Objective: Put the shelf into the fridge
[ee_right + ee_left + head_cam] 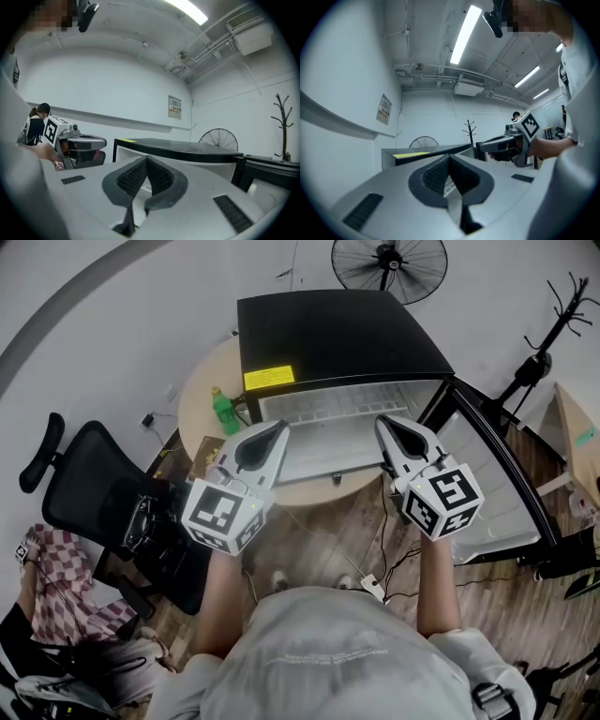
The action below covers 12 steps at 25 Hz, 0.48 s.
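Pale, flat, rectangular shelf (330,448) before open fridge (337,334).

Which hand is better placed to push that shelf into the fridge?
Neither alone: the left gripper and right gripper each clamp one side of the shelf, facing the open fridge. Both should push.

Your ceiling strip lights (465,33) give bright, even light, and the fridge (337,334) shows a dull sheen on its black top. Both gripper views bend at the rims, their corners go black, and the nearest foreground is soft.
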Motion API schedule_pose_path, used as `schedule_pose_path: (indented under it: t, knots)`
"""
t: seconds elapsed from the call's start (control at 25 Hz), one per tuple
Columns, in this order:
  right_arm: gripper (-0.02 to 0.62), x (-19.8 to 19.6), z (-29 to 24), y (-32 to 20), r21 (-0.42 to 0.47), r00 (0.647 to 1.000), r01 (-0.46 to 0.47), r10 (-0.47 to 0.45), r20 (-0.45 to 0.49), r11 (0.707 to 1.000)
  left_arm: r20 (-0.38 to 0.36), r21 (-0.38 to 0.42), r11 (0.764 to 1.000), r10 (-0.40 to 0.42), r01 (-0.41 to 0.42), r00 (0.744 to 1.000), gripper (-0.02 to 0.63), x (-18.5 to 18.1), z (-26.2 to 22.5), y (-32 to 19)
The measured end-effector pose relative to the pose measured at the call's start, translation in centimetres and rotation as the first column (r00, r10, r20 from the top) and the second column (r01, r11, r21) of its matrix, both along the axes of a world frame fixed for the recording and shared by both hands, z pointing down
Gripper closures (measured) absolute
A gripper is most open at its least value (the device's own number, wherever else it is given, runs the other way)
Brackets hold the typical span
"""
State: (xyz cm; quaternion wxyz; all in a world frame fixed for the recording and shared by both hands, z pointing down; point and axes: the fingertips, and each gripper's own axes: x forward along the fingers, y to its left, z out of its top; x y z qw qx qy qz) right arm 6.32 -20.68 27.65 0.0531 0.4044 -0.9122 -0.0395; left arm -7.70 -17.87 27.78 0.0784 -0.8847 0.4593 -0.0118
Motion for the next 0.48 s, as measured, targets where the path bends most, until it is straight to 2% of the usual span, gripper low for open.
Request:
schedule_pose_path:
  t: [0.12, 0.32, 0.48]
  knots:
    - [0.58, 0.5, 0.1, -0.1, -0.009, 1.0, -0.002, 0.002, 0.001, 1.0, -0.007, 0.005, 1.0, 0.005, -0.005, 1.0, 0.588, 0.4, -0.5, 0.1]
    - [0.58, -1.6, 1.3, -0.1, -0.016, 1.0, -0.011, 0.011, -0.011, 1.0, -0.018, -0.003, 1.0, 0.024, -0.024, 1.0, 0.588, -1.4, 0.7, 0.0]
    - [0.58, 0.2, 0.9, -0.1, -0.022, 1.0, -0.007, 0.007, -0.011, 1.0, -0.005, -0.013, 0.999, 0.031, -0.031, 1.0, 0.588, 0.7, 0.4, 0.1]
